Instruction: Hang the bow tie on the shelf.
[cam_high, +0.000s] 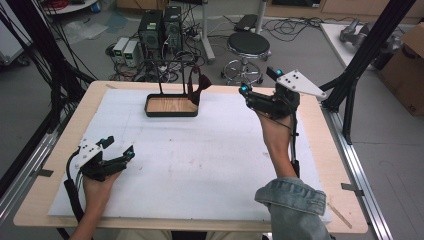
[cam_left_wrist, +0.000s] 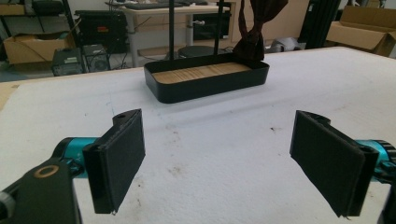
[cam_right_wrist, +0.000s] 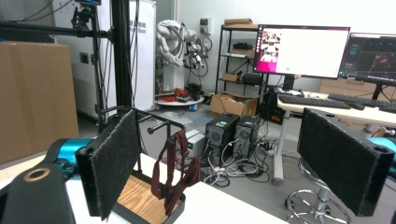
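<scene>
Hanging from the black wire rack (cam_high: 172, 67) over its wood-floored black tray (cam_high: 171, 106), a dark red cloth (cam_high: 197, 86) is drooping; left gripper (cam_high: 118, 151) and right gripper (cam_high: 257, 84) are both gaping wide, released.

No text, label or number is sharp enough to read in any view

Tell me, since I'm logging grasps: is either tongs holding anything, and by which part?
Nothing is held. The left tongs and right tongs both stand open with empty gaps; the dark red cloth hangs on the rack.
</scene>
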